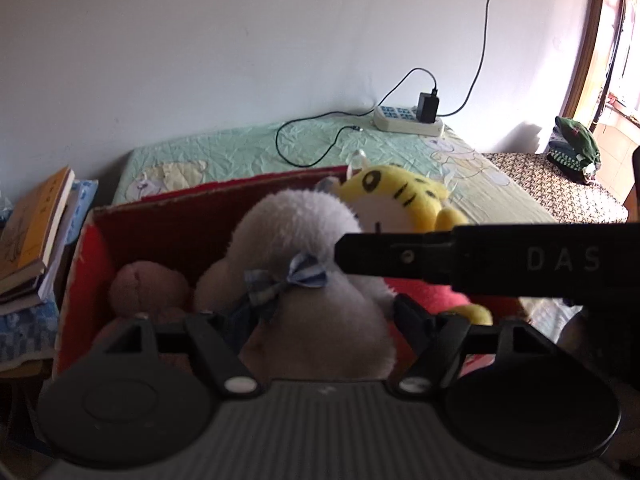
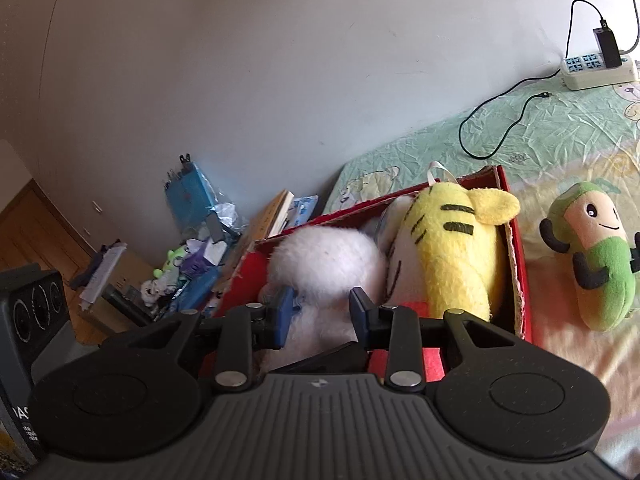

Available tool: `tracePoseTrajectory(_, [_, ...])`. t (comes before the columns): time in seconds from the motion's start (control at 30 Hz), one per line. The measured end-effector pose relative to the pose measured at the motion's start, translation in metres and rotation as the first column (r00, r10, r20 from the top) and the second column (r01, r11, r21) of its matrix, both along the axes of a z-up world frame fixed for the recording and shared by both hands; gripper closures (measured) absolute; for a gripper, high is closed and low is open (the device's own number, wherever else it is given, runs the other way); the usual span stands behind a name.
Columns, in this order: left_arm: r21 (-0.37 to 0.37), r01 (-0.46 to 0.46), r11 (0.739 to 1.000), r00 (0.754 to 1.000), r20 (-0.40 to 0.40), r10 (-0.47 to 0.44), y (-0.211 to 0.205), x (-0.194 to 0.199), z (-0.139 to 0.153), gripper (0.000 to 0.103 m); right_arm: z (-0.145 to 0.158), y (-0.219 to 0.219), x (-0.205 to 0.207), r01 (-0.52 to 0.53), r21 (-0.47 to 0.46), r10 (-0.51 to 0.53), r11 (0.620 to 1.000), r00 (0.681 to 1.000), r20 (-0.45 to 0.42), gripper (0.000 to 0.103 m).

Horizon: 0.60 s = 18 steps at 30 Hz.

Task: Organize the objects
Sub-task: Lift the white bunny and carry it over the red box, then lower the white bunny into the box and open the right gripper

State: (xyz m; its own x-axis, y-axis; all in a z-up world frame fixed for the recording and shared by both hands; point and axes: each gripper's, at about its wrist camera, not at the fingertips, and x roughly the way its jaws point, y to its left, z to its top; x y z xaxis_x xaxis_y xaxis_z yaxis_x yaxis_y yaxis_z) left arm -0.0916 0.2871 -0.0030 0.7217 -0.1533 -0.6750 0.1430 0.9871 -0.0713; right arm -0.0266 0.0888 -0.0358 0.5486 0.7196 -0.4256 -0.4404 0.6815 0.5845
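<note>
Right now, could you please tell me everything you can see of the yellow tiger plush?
The tiger is a soft yellow plush with black stripes, a white face and a rounded ear. A white ribbon loop sticks up from its top. It lies in the red box, at the end nearest the green plush, its head toward the far wall and rising above the rim. It presses against the white plush beside it. Red fabric shows at its lower end. Neither pair of tongs touches it.

White plush [image 2: 324,264] & yellow tiger [image 2: 452,248] in red box [image 2: 520,264]
</note>
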Motion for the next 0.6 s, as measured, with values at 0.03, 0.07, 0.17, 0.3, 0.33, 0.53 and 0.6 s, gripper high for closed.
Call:
tracePoseTrajectory(0.03, [-0.007,-0.001,1.0,1.0,-0.011,0.001,0.002,0.0,-0.003,0.027,-0.001,0.001,0.0,0.004,-0.007,-0.004,1.0,1.0,-0.003,0.068])
tracePoseTrajectory(0.07, [-0.015,0.0,1.0,1.0,-0.019,0.0,0.003,0.0,-0.005,0.027,-0.003,0.0,0.001,0.009,-0.011,-0.009,1.0,1.0,-0.014,0.068])
tracePoseTrajectory(0.17, [-0.001,0.006,1.0,1.0,-0.022,-0.006,0.004,-0.001,-0.009,0.026,-0.004,0.0,0.003,0.008,-0.004,-0.008,1.0,0.999,-0.036,0.069])
tracePoseTrajectory(0.3, [-0.007,0.016,1.0,0.999,-0.028,-0.016,0.001,0.001,-0.011,0.027,0.0,0.002,-0.001,-0.003,-0.003,0.003,1.0,1.0,-0.022,0.072])
tracePoseTrajectory(0.33, [-0.005,0.02,1.0,0.999,-0.028,-0.02,0.0,0.001,-0.011,0.027,0.0,0.006,0.0,-0.009,-0.013,0.009,1.0,1.0,-0.02,0.072])
tracePoseTrajectory(0.53, [0.012,0.034,0.999,0.999,-0.035,-0.033,-0.008,0.003,-0.015,0.025,-0.01,0.016,0.007,0.003,-0.077,-0.007,0.997,0.999,-0.05,0.073])
tracePoseTrajectory(0.6, [0.011,0.028,1.0,0.999,-0.041,-0.028,-0.007,0.003,-0.014,0.022,-0.013,0.016,0.011,0.009,-0.07,-0.013,0.997,0.998,-0.066,0.073])
